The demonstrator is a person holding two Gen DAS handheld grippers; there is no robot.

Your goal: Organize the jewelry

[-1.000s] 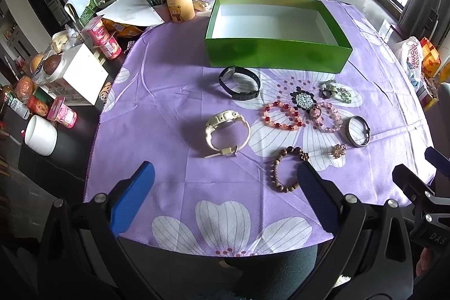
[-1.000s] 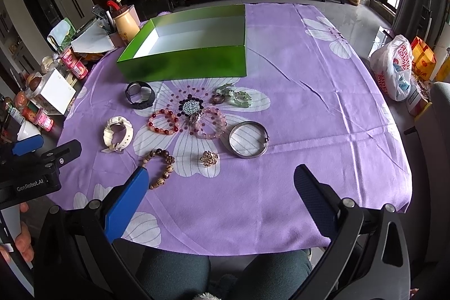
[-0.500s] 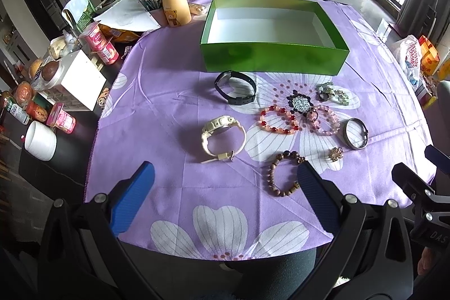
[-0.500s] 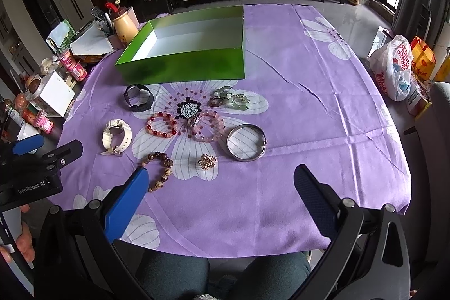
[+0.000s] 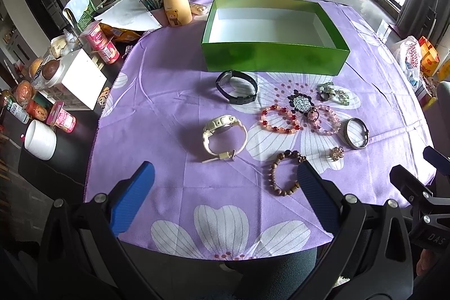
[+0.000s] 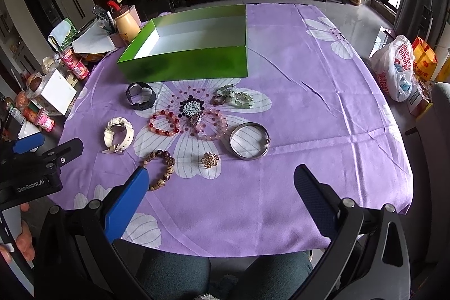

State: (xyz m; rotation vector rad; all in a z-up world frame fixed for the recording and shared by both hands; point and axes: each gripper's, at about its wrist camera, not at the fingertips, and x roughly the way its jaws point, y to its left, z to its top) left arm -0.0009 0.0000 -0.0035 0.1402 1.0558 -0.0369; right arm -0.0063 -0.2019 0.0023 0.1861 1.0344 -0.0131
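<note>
An empty green box (image 5: 274,55) (image 6: 185,66) stands at the far side of a purple flowered cloth (image 5: 168,92). In front of it lie a black watch (image 5: 236,90) (image 6: 140,96), a cream watch (image 5: 223,134) (image 6: 117,134), a red bead bracelet (image 5: 279,119) (image 6: 165,123), a pink bead bracelet (image 5: 323,120) (image 6: 213,126), a brown bead bracelet (image 5: 284,172) (image 6: 161,166), a silver bangle (image 5: 357,129) (image 6: 249,140), a gold brooch (image 6: 209,159) and green pieces (image 6: 236,99). My left gripper (image 5: 225,184) hangs open above the near cloth. My right gripper (image 6: 222,187) is open too, empty.
Left of the cloth stand snack cups (image 5: 102,45), a white box (image 5: 76,80), a white mug (image 5: 40,136) and a yellow bear bottle (image 5: 175,6). Bags (image 6: 396,69) sit on the floor at right. The person's lap lies under the near table edge.
Both views have shifted slightly toward the table; the jewelry sits a little lower and closer. Nothing was picked up and both grippers stayed open.
</note>
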